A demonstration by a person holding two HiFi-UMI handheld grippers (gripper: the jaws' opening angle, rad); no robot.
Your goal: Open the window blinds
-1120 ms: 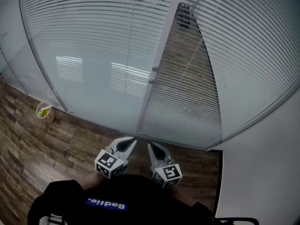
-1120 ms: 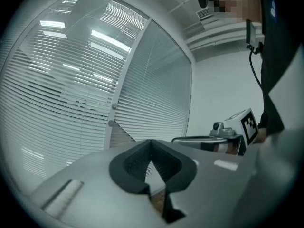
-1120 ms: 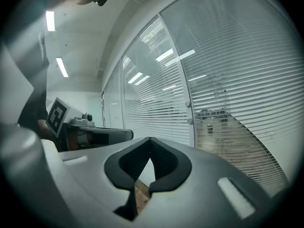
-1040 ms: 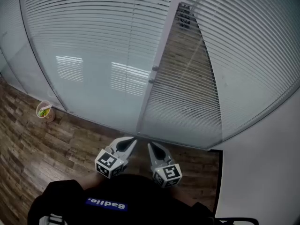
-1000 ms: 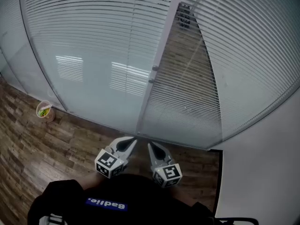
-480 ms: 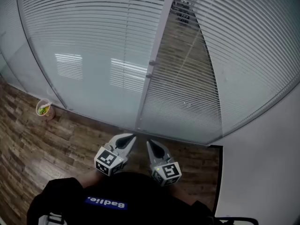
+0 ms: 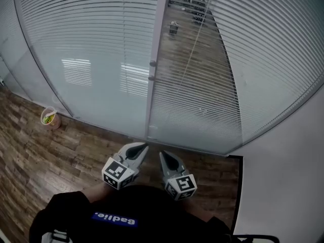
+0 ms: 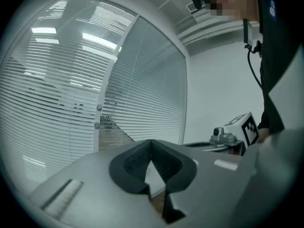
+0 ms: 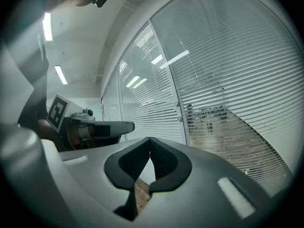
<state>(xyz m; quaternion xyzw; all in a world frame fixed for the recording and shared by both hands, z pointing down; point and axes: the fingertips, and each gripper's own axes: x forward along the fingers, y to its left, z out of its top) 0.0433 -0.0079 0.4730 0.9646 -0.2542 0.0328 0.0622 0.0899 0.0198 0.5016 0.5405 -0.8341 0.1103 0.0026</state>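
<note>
Still short of the glass, a person faces the blinds [image 7: 91, 29] with both tools held low over the wood floor [image 7: 61, 151]. At far left a small cup [image 7: 49, 118] stands by the foot of the partition.

The blinds hang upright on the far side of the scene. Their slats lie level, long axis running left to right across both panes.

The left gripper [image 7: 143, 147] points at the base of the glass, its fingers [image 8: 133, 163] pressed together with nothing between them. Just to its right, the right gripper [image 7: 162, 155] points the same way, its fingers [image 9: 166, 163] likewise closed and empty.

Above them, the upright post [image 7: 158, 39] between the panes carries two knobs [image 7: 152, 64]. Compared with a second ago, post and knobs sit higher and further left in the head view, and more of the room beyond shows through the right pane [image 7: 202, 85]. Both grippers keep their low place near the body. That reads as a shift of stance only, so the opening has not begun.

A bare wall [image 7: 288, 186] closes the right.
</note>
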